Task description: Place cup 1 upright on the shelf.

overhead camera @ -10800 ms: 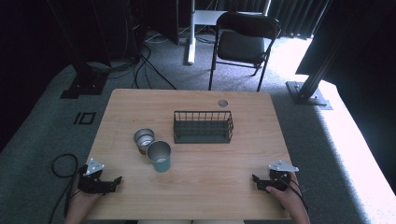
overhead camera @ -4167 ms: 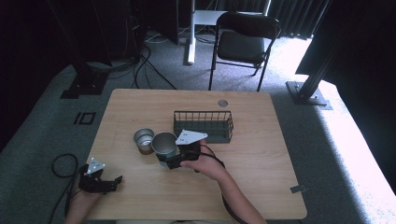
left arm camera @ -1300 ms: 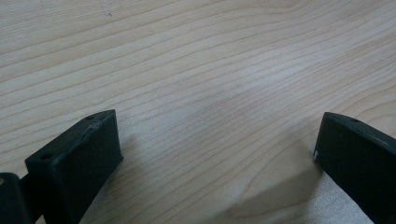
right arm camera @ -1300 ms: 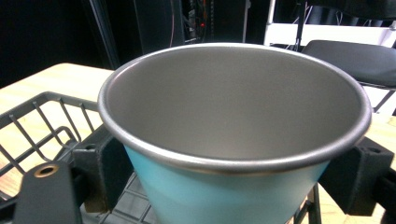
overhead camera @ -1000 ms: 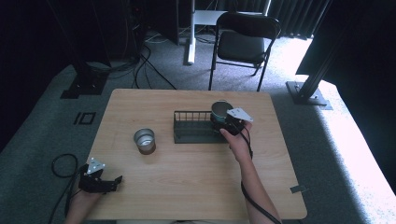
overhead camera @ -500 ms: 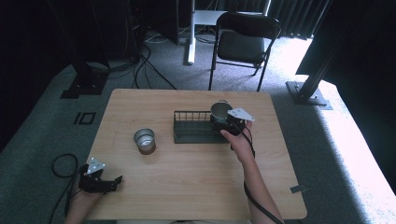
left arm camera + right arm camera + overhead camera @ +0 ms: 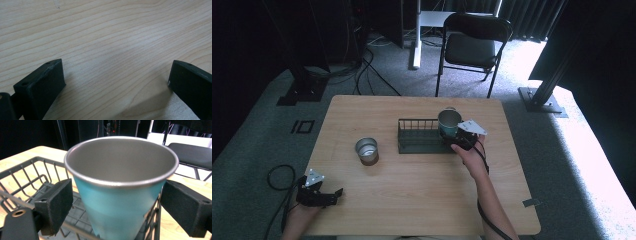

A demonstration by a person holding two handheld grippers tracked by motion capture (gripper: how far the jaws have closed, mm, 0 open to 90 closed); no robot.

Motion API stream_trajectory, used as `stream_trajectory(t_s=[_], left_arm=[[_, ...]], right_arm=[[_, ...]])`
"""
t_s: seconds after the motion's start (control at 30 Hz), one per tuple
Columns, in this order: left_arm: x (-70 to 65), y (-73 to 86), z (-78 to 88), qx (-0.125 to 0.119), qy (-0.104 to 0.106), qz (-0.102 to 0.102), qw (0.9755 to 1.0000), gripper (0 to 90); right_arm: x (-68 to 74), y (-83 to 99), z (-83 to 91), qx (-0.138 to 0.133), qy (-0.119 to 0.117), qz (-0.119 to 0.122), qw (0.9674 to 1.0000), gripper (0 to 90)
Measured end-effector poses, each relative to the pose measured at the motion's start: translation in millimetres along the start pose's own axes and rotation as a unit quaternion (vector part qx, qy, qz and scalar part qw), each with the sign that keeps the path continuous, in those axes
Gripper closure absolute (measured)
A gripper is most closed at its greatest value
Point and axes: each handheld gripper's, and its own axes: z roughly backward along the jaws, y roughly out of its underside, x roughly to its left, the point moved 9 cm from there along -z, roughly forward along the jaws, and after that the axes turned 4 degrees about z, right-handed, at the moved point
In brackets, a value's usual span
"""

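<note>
The right gripper [image 7: 458,139] stood at the right end of the wire basket [image 7: 419,136], its black, felt-faced jaws set either side of the blue cup [image 7: 117,202]. In the right gripper view the jaws flanked the cup's tapered wall, the left one close against it and the right one with a sliver of gap, so whether they pinched it could not be told. The cup was upright, smooth blue outside, dull brushed metal inside, with a rolled silver rim, and sat low within the basket's thin dark grid. A second, squat metal cup [image 7: 366,149] stood alone on the pale wood-grain bench [image 7: 412,200], left of the basket. The left gripper [image 7: 331,193] lay near the front left corner, its blocky jaws spread wide over bare wood.
</note>
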Motion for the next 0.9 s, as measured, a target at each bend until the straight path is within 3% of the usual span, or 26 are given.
stream_trajectory(t_s=[0.13,0.37,0.63,0.77,0.9], left_arm=[[0.0,0.0,0.0,0.0,0.0,0.0,1.0,1.2],[0.0,0.0,0.0,0.0,0.0,0.0,1.0,1.2],[0.0,0.0,0.0,0.0,0.0,0.0,1.0,1.2],[0.0,0.0,0.0,0.0,0.0,0.0,1.0,1.2],[0.0,0.0,0.0,0.0,0.0,0.0,1.0,1.2]], right_arm=[[-2.8,3.3,6.7,-0.002,0.004,-0.011,0.9999,11.1],[-8.2,7.0,16.6,-0.002,0.011,0.001,0.9999,11.0],[-9.5,14.2,28.7,-0.004,0.002,-0.003,1.0,11.0],[-11.9,22.7,34.3,0.004,0.003,0.016,0.9999,11.0],[-16.4,32.8,39.3,0.012,0.003,0.004,0.9999,11.0]])
